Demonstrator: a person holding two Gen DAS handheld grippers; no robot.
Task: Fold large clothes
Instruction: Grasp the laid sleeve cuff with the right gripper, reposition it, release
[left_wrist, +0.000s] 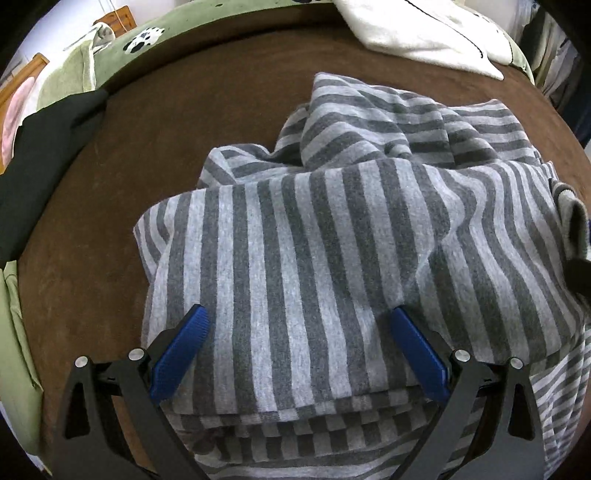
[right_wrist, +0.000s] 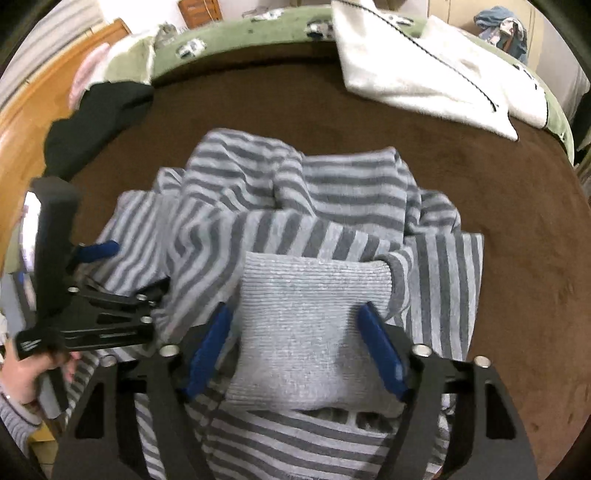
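Note:
A large grey-and-dark-grey striped garment lies bunched on a brown bedspread. My left gripper hovers over a flat folded part of it, blue pads wide apart and open, with only cloth beneath. In the right wrist view the garment fills the middle, and its plain ribbed grey cuff lies between the jaws of my right gripper. The blue pads stand at the cuff's two sides, part-way closed, and I cannot see them pinching it. The left gripper, held by a hand, rests at the garment's left side.
A white folded cloth lies at the far right of the bed, and a black garment at the far left. Green bedding with paw prints borders the brown spread. A wooden bed frame runs along the left.

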